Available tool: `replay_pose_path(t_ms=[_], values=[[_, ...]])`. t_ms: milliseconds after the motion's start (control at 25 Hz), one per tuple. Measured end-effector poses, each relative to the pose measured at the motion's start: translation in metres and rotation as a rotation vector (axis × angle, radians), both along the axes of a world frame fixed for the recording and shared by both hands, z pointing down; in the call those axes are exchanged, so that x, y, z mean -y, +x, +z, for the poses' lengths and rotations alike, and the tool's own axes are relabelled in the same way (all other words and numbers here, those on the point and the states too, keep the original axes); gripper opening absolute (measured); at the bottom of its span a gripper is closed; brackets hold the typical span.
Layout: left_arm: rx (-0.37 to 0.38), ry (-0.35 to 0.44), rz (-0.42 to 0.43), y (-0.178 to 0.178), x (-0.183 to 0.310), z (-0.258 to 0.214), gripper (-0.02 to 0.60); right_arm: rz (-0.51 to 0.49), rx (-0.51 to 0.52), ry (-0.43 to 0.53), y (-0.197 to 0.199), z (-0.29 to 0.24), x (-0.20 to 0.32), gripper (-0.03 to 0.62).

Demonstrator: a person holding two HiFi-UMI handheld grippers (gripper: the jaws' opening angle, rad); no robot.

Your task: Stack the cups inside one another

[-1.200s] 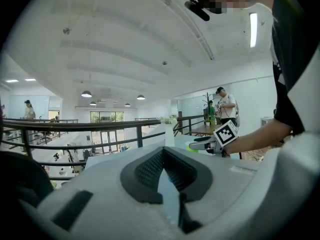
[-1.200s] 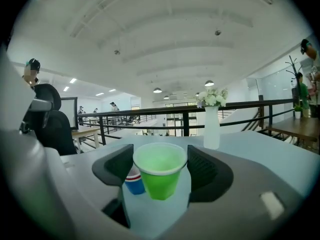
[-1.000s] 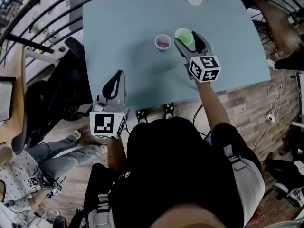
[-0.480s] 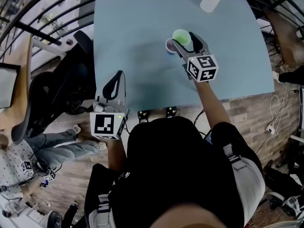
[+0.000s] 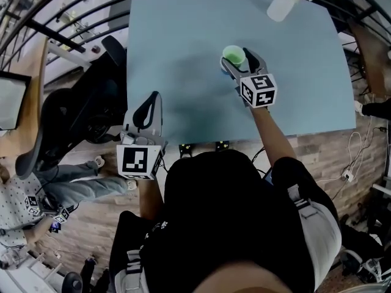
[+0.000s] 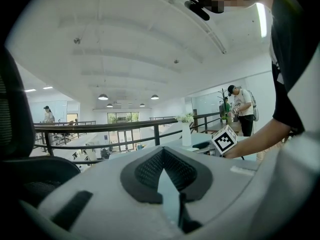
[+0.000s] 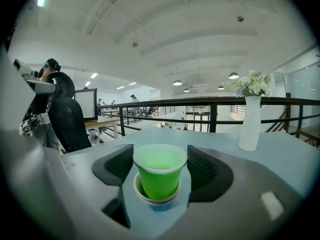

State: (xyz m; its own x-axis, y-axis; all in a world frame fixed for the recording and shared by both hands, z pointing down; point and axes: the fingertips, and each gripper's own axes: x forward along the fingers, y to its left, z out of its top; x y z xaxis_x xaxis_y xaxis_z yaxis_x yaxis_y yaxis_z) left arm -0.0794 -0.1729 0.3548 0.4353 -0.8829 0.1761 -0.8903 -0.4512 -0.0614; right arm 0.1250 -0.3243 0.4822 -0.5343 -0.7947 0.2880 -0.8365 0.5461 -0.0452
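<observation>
A green cup [image 5: 234,54] sits between the jaws of my right gripper [image 5: 237,55], which is shut on it near the rim. In the right gripper view the green cup [image 7: 159,171] rests partly inside a second cup [image 7: 161,206] with a white rim and blue base, standing on the light blue table [image 5: 183,54]. From the head view that lower cup is almost hidden under the green one. My left gripper [image 5: 150,97] hangs at the table's near edge, off to the left, jaws together and empty; it appears as [image 6: 162,151] in its own view.
A white vase [image 5: 280,5] with flowers stands at the table's far right corner, also seen as vase [image 7: 249,124]. A black office chair [image 5: 67,115] stands left of the table. A dark railing curves around the far side. A seated person [image 5: 36,194] is at lower left.
My right gripper carried the green cup left, from beside the purple-lined cup to over it, then down into it. The left gripper stayed at the table's edge.
</observation>
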Motion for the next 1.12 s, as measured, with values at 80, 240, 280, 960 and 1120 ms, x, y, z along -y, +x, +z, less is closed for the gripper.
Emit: replay_pose_path(t_ms=[80, 240, 280, 960, 1120], values=[[0.002, -0.005, -0.009, -0.001, 0.001, 0.0, -0.015, -0.005, -0.012, -0.016, -0.001, 0.007, 0.001, 0.341], [0.009, 0.0, -0.016, -0.005, 0.003, 0.0, -0.015, -0.017, -0.035, -0.043, -0.003, 0.021, 0.003, 0.342], [0.011, 0.002, -0.016, -0.005, 0.003, 0.001, -0.015, -0.018, -0.046, -0.047, -0.004, 0.024, 0.003, 0.342], [0.005, -0.013, -0.022, -0.013, -0.001, 0.007, -0.015, -0.015, -0.079, -0.107, -0.009, 0.054, 0.001, 0.345], [-0.001, -0.025, -0.027, -0.015, -0.003, 0.009, -0.015, -0.012, -0.059, -0.102, -0.011, 0.051, -0.001, 0.348]])
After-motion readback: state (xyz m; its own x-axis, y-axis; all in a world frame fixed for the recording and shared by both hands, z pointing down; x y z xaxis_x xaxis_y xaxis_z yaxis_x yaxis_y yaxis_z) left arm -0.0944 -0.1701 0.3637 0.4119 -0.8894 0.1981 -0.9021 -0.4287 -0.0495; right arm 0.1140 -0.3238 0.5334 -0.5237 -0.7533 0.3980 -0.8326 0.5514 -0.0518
